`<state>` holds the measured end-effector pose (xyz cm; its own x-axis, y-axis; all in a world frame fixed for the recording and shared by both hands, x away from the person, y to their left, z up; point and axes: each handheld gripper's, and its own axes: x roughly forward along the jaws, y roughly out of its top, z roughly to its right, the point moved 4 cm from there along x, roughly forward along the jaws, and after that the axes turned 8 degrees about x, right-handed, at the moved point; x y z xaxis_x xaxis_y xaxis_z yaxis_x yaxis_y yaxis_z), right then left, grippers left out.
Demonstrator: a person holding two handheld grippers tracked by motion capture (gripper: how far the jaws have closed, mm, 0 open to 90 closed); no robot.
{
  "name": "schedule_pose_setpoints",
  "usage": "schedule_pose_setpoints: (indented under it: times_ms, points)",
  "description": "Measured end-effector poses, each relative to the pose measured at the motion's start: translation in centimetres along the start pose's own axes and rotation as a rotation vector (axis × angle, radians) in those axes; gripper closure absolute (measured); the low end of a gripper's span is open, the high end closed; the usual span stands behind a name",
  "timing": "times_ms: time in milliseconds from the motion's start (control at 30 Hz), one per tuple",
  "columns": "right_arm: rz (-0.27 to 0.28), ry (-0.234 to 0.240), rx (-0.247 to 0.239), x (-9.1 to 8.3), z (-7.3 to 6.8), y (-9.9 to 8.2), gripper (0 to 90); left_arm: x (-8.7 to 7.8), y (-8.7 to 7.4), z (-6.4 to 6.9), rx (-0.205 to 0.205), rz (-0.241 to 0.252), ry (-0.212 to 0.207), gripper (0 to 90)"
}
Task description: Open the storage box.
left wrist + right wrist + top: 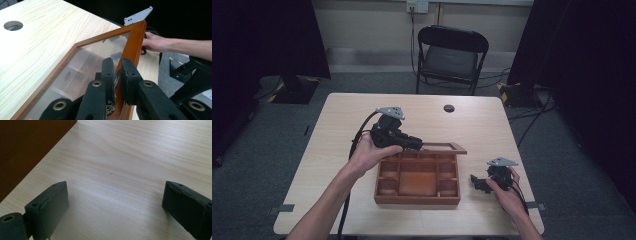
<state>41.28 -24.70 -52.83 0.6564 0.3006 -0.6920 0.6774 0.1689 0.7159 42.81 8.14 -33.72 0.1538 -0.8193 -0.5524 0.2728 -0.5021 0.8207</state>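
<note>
- The step in hand looks like swinging the glazed lid (82, 62) of the wooden box (418, 179): the left gripper (412, 142) has its jaws clenched on the lid's wooden frame rail, one pad on the glass side and one on the outer side.
- The lid stands raised at the far edge of the box, hinged there, with the compartments open below; the box itself sits on the worktop (342, 130) near the person's edge, about midway across.
- The right gripper (478, 183) rests on the worktop just to the right of the box, its jaws spread wide with nothing between them; the box's dark side wall (27, 150) is close to its left jaw.
- Whether the lid is going up or coming down cannot be told. Either way, the next move probably calls for following the hinge's arc with the left hand, keeping the pinch on the rail so the glass takes no load.
- The worktop is pale wood grain with a round cable hole (449, 108) beyond the box.
- Beyond the box and the worktop stands a black folding chair (451, 56) on grey carpet, with dark curtains at either side.
</note>
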Motion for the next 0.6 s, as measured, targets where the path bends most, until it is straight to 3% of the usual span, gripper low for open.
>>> schedule_pose_setpoints:
  times_ms: [600]
  points:
    - [0.0, 0.0, 0.0, 0.0, 0.0, 0.0, 6.1, -0.23, 0.59, -0.62, 0.002, 0.017, 0.001, 82.3]
